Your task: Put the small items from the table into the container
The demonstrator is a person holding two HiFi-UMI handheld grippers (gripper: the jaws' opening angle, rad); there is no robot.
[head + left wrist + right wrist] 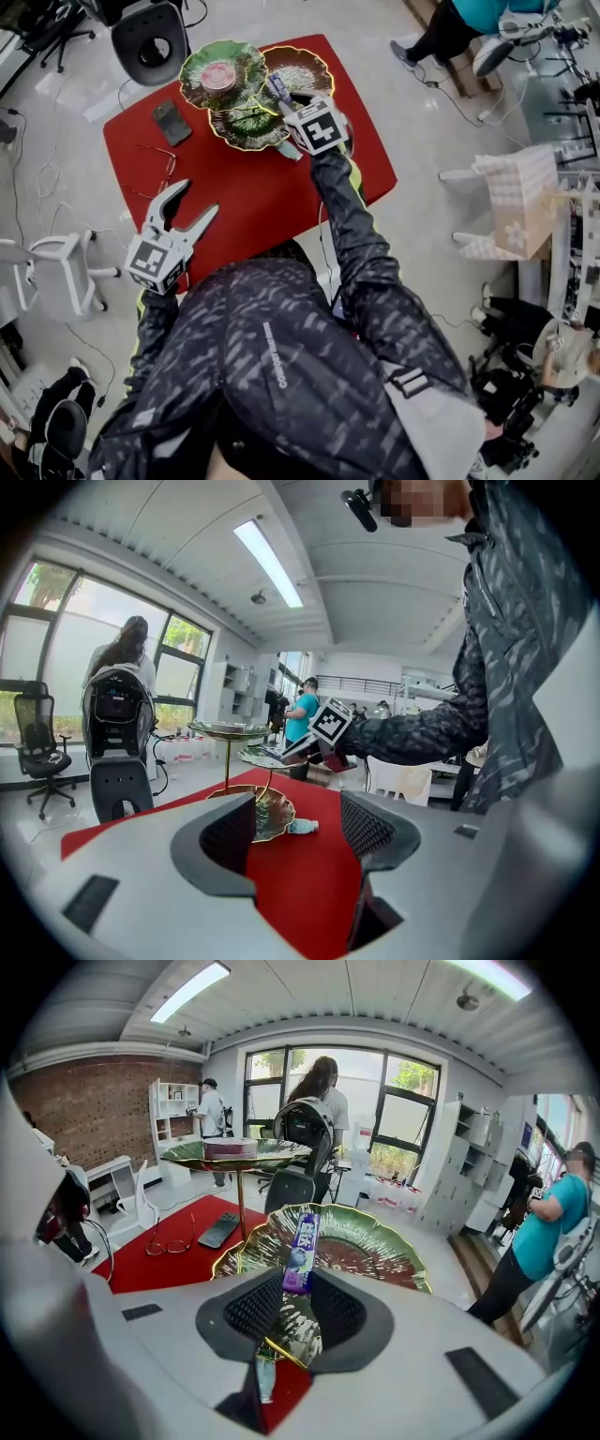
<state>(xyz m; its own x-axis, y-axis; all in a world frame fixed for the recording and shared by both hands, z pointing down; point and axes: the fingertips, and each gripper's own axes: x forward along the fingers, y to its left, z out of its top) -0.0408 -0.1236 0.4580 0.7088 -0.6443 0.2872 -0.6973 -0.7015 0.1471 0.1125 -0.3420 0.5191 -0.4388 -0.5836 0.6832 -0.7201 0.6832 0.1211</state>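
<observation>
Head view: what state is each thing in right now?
right gripper: fingers shut on purple packet
left gripper: fingers open, empty
purple packet: held over the leaf trays
small bottle: lying on its side
phone: flat, screen dark
glasses: unfolded, lying flat

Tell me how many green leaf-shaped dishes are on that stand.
3. The left dish holds a round pink item; the right dish is beside it; the lower dish sits in front of both. None looks hidden.

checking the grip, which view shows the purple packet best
Right gripper view: the purple packet, large between the pads of the right gripper. Head view shows it small; left gripper view, too far to tell.
</observation>
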